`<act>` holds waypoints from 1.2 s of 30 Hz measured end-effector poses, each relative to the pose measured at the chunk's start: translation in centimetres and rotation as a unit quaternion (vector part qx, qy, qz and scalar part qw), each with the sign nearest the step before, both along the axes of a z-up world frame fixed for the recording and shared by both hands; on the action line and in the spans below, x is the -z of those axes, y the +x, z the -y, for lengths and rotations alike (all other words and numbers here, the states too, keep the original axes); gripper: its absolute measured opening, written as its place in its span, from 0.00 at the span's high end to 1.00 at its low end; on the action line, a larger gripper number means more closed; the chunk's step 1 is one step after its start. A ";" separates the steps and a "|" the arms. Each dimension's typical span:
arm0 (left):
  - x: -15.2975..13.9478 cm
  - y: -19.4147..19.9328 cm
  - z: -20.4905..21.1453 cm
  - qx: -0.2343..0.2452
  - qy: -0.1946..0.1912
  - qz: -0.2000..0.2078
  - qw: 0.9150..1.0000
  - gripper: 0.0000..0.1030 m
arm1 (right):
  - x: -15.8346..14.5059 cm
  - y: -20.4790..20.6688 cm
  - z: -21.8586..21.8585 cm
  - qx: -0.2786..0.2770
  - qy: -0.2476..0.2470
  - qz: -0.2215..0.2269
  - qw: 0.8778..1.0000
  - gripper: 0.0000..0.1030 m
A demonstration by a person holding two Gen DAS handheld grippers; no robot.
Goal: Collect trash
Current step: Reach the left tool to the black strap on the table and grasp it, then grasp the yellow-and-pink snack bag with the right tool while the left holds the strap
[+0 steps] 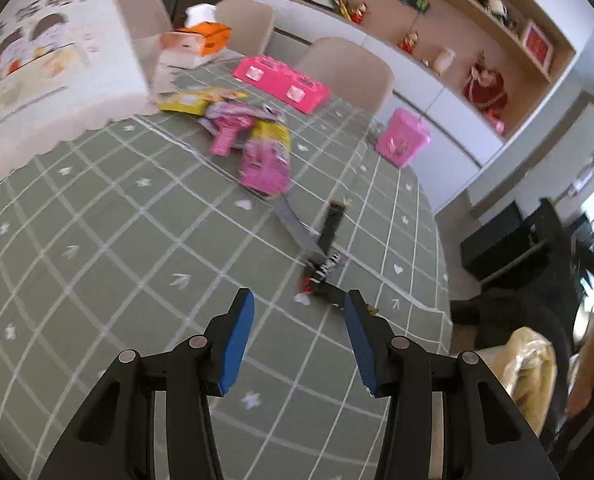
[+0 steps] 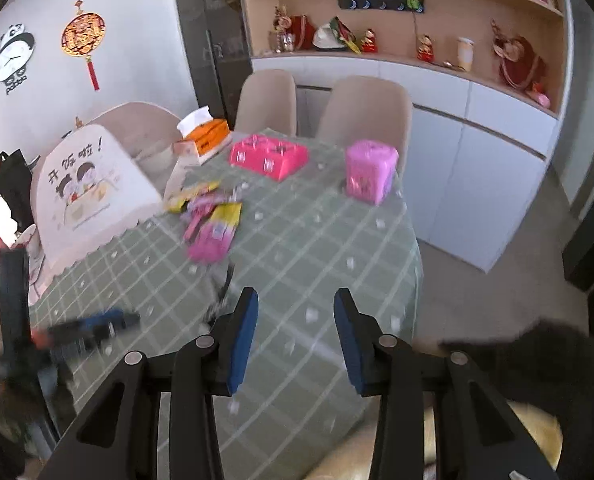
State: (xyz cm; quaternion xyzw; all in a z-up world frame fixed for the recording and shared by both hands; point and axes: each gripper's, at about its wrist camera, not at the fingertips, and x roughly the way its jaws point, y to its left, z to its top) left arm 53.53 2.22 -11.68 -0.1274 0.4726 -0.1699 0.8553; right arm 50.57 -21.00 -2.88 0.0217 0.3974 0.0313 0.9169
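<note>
A heap of pink and yellow snack wrappers (image 1: 257, 148) lies mid-table on the green checked cloth (image 1: 117, 240). Nearer me a black wrapper (image 1: 325, 248) rests across a grey strip (image 1: 293, 224). My left gripper (image 1: 302, 304) hovers open just short of the black wrapper, nothing between its blue pads. The right wrist view shows the same heap of wrappers (image 2: 213, 220) and the black wrapper (image 2: 223, 292) further off. My right gripper (image 2: 295, 300) is open and empty above the table's near edge. The left gripper (image 2: 97, 324) appears blurred at that view's left.
A white food cover (image 1: 53, 60), an orange tissue box (image 1: 195, 40), a pink toy stove (image 1: 283, 82) and a pink box (image 1: 403, 140) stand at the back. Beige chairs (image 1: 345, 68) line the far side. A pale yellow bag (image 1: 529, 364) sits off the table's right edge.
</note>
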 end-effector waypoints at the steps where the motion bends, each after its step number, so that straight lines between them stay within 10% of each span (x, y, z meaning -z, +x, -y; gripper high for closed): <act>1: 0.4 0.3 0.6 -0.001 0.002 -0.005 1.000 0.53 | 0.2 1.3 0.5 -0.004 0.000 -0.004 1.000 0.64; 17: 5.3 6.0 7.6 -0.006 0.087 -0.014 0.996 0.78 | 3.6 8.7 4.1 -0.039 0.045 -0.029 0.998 0.64; 36: -3.5 4.2 -11.9 -0.180 -0.021 0.015 0.983 0.81 | 9.7 16.8 -9.6 -0.124 0.087 -0.041 0.988 0.62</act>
